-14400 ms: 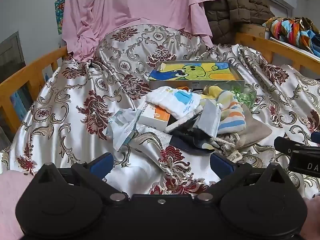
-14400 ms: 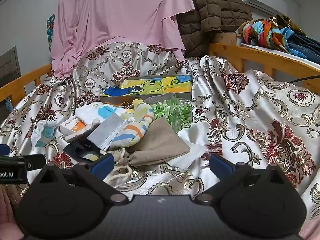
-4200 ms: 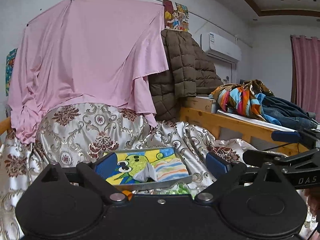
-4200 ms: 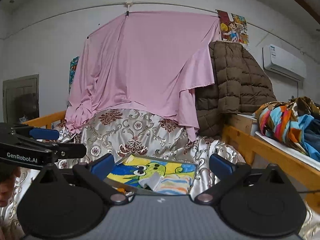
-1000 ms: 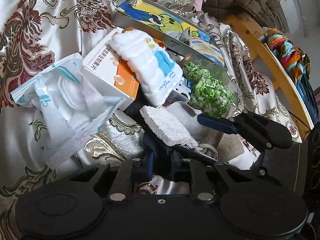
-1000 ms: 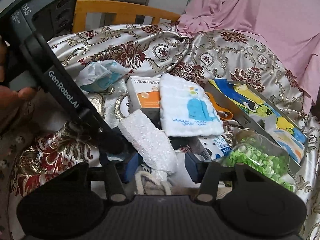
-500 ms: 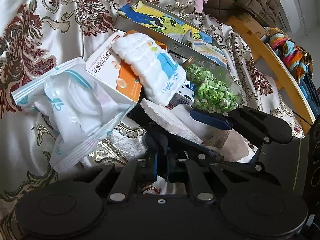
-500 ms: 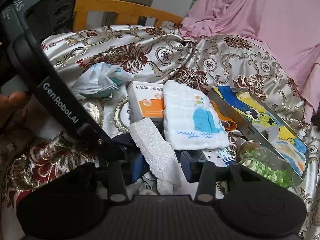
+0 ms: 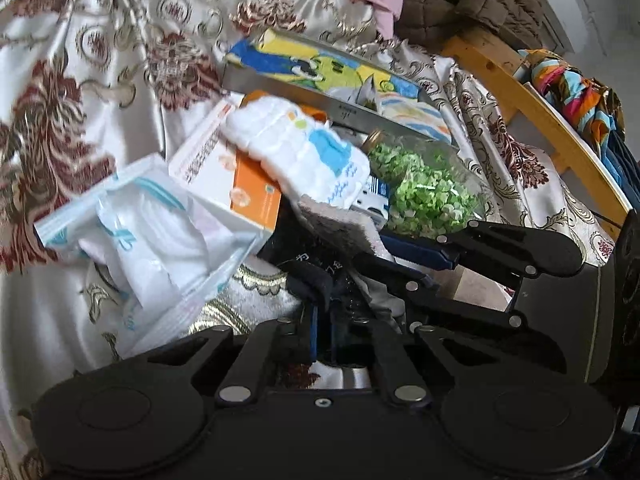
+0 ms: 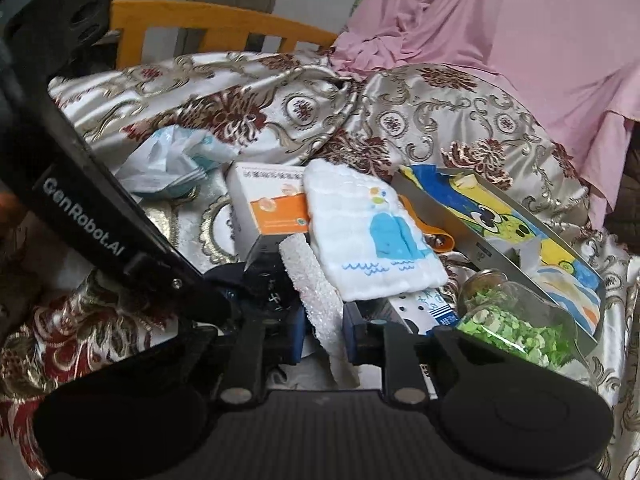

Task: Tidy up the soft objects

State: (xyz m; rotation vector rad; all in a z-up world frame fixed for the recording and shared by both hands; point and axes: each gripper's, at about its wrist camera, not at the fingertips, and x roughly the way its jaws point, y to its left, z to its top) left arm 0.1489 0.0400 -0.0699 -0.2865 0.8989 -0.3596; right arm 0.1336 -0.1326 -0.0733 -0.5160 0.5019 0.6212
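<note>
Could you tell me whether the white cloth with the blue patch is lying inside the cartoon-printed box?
No, the white cloth lies outside the cartoon box, draped over the orange-and-white carton.

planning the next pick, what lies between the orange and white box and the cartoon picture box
The white cloth with the blue patch lies between the orange and white box and the cartoon picture box, overlapping the former; the right wrist view shows it best.

left wrist view: looks forward and down from behind the left gripper (image 9: 322, 320), very near the pile on the shiny flower-pattern bed cover (image 9: 92, 92), with the wooden bed rail (image 9: 552, 120) at right
right wrist view: looks down along the right gripper (image 10: 323, 336), also close, facing the hanging pink cloth (image 10: 500, 20)
shared part: white folded cloth with blue print (image 9: 304, 152) (image 10: 368, 232), orange-and-white carton (image 9: 228, 176) (image 10: 272, 204), rough white sponge strip (image 9: 340, 228) (image 10: 312, 280), jar of green bits (image 9: 424, 192) (image 10: 516, 324)
</note>
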